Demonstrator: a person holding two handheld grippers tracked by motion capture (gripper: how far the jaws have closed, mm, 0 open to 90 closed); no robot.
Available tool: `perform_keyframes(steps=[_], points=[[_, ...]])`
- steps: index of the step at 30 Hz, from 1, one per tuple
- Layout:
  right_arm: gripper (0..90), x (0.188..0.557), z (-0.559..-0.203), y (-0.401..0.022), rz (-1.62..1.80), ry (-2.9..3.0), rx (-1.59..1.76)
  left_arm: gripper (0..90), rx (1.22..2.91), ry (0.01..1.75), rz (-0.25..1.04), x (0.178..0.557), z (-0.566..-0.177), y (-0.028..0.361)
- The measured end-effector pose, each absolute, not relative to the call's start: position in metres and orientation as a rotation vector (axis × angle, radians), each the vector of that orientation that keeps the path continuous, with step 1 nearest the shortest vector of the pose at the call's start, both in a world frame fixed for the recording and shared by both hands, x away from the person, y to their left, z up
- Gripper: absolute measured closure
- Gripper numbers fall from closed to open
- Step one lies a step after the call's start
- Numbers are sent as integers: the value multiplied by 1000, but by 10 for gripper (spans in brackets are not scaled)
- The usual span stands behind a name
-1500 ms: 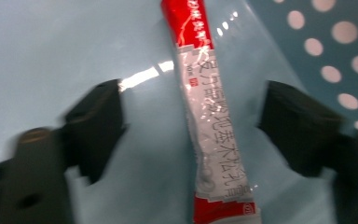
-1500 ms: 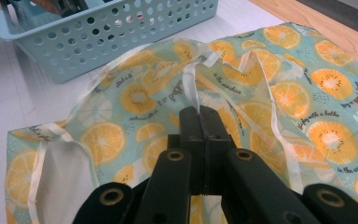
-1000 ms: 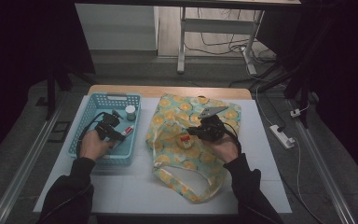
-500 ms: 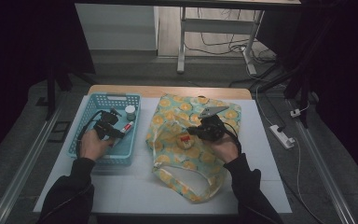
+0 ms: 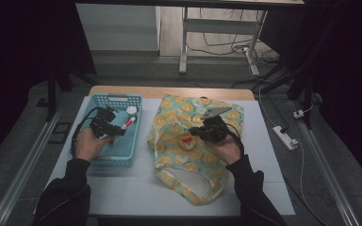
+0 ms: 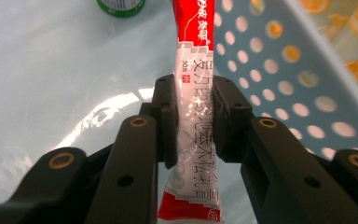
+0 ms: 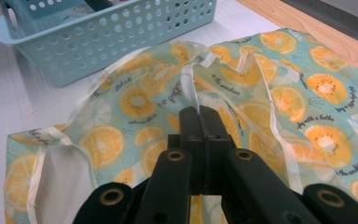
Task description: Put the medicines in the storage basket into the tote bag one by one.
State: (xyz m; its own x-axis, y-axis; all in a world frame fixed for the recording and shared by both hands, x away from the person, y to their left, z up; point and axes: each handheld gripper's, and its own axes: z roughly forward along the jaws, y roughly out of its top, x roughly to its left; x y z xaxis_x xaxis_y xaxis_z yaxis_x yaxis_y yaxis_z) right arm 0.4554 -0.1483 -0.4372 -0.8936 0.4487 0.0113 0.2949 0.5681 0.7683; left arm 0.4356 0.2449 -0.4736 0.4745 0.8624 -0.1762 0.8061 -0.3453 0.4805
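- My L gripper [image 6: 193, 116] is clamped on a red-and-white sachet [image 6: 193, 135], pads squeezing its white middle w/ printed text; it runs lengthwise between the jaws, red ends at both sides
- Sachet sits inside the blue basket [image 5: 122, 157], over its pale floor; perforated wall on the R of my L gripper view
- Green-rimmed cap [image 6: 121, 5] at top edge of that view, apart from sachet
- High view: L gripper [image 5: 104, 123] over basket, white round lid [image 5: 131, 110] near far R corner
- My R gripper [image 7: 200, 122] is pinched tight on a white strap [image 7: 189, 86] of the orange-print bag [image 7: 279, 112], lifting the fabric into a fold
- Bag lies flat on the white table [image 5: 136, 188], just R of basket; R hand [image 5: 226, 149] rests over it
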Motion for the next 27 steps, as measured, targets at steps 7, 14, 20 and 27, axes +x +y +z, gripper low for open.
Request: perform_keyframes(steps=[7,14,20,27], points=[[898,455,-436,-149,1232,2609,625,729,2198,1334,174,427,-462,244],[898,455,-435,-149,1237,2602,624,728,2207,1272,186,414,-451,237],[898,455,-435,-149,1238,2601,621,728,2202,1224,180,405,-442,228],[898,455,-434,-150,1242,2596,624,728,2214,1161,151,395,-432,209]])
